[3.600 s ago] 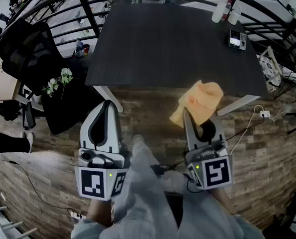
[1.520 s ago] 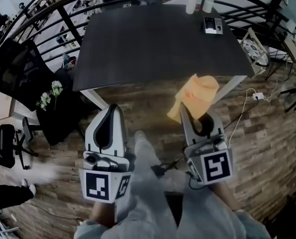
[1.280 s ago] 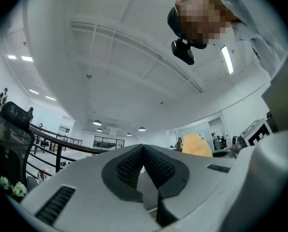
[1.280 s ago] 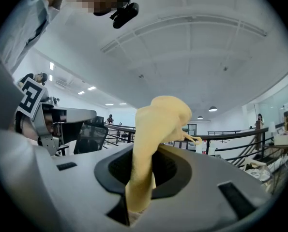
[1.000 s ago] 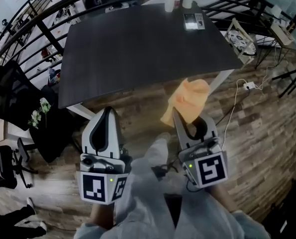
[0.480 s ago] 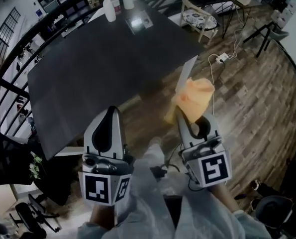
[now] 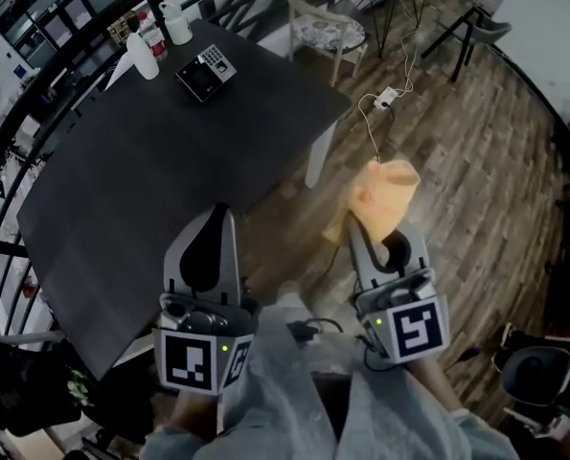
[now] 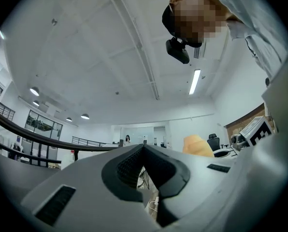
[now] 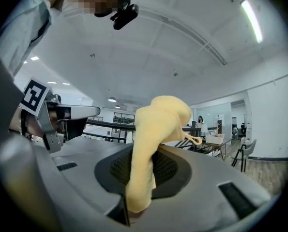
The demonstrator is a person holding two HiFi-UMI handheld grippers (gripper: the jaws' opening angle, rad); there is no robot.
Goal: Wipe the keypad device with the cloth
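Wiping not begun. Right gripper (image 7: 361,226) is clamped on the orange cloth (image 7: 385,195), over the floor at 2 o'clock. Left gripper (image 7: 214,214) is closed and empty. Keypad device (image 7: 206,70) lies at 11 o'clock on the dark table (image 7: 150,180), well apart. Approach and wipe remain.

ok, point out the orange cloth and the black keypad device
orange cloth (image 7: 385,192), head view, bunched upper fold.
black keypad device (image 7: 205,71), head view, middle of its face.

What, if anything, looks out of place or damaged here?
Nothing stands out. The keypad device lies flat on the table near two white bottles; the right gripper holds the orange cloth, the left gripper is shut, empty.
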